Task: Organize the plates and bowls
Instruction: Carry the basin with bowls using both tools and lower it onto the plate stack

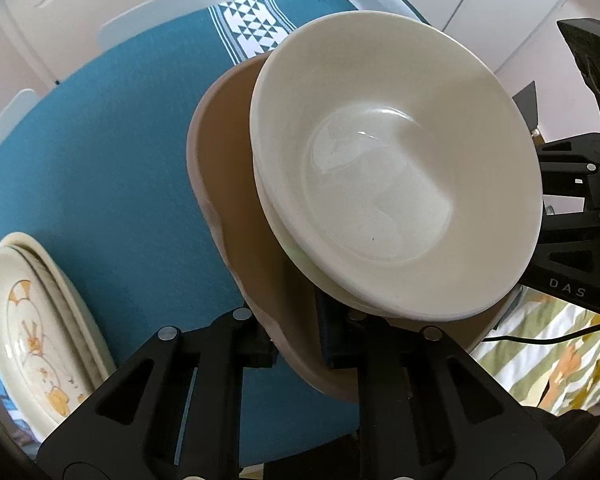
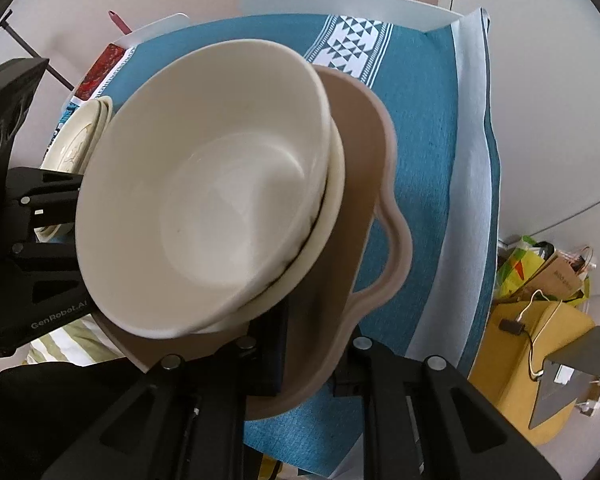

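A brown tray-like dish (image 1: 228, 168) with a wavy rim carries two stacked white bowls (image 1: 388, 168), held tilted above the teal tablecloth (image 1: 112, 152). My left gripper (image 1: 300, 344) is shut on the brown dish's near rim. In the right wrist view my right gripper (image 2: 312, 352) is shut on the opposite rim of the brown dish (image 2: 364, 184), with the white bowls (image 2: 204, 200) on it. Each gripper's body shows in the other's view, the right one (image 1: 576, 208) and the left one (image 2: 28, 232).
A stack of cream plates with an orange pattern (image 1: 36, 328) lies at the table's left edge, also seen in the right wrist view (image 2: 80, 136). A yellow stool with a cable (image 2: 532, 340) and bags (image 2: 540, 268) stand right of the table.
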Demonstrator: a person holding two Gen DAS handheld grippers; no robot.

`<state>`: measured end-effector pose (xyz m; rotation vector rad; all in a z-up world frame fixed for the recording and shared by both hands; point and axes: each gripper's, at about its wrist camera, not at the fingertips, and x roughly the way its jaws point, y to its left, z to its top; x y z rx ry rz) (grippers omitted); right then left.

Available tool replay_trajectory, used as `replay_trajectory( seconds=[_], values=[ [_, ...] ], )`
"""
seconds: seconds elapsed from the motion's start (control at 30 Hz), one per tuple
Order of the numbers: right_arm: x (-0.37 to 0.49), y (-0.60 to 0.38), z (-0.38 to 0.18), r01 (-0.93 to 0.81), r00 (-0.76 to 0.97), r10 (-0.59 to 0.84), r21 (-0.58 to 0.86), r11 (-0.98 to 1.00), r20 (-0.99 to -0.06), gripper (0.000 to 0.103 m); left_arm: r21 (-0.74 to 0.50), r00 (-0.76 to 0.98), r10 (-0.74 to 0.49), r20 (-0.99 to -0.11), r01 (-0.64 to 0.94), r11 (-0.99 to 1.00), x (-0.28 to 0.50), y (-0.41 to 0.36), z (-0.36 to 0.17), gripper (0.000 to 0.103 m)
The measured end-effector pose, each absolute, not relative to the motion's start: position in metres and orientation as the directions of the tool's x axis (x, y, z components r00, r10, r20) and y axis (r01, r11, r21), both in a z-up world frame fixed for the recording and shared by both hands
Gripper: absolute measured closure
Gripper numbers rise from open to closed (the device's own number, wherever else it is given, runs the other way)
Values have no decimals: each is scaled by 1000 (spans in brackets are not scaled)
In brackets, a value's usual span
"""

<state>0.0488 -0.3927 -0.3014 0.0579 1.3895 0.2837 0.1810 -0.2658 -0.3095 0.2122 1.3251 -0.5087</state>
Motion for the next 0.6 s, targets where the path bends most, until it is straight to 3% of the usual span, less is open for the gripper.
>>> replay_trajectory(
  seconds=[0.6],
  values=[
    [69, -349, -208, -222, 268, 203, 145, 964, -942, 89, -117, 264, -246, -933, 423, 899, 173, -201, -214, 91]
  ],
)
